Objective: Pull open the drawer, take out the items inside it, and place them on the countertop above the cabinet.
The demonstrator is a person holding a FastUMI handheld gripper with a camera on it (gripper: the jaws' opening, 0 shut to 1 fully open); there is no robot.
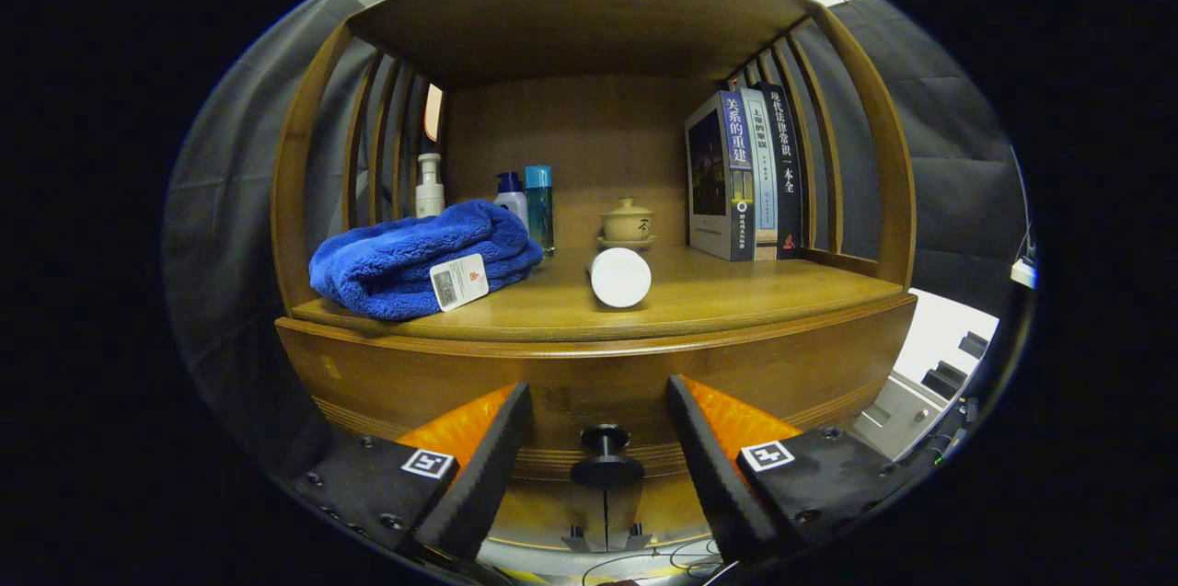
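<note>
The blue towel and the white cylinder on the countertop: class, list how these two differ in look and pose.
The blue towel is soft, plush and folded in a heap with a card tag; the white cylinder is hard, smooth and plain. The towel is much larger and sits left of the cylinder, which lies on its side, its round end facing the open gripper. Both rest on the countertop.

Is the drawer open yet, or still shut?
Shut. The drawer front sits flush under the countertop, with no interior showing. The gripper is open, its fingers either side of the knob without touching it.
</note>
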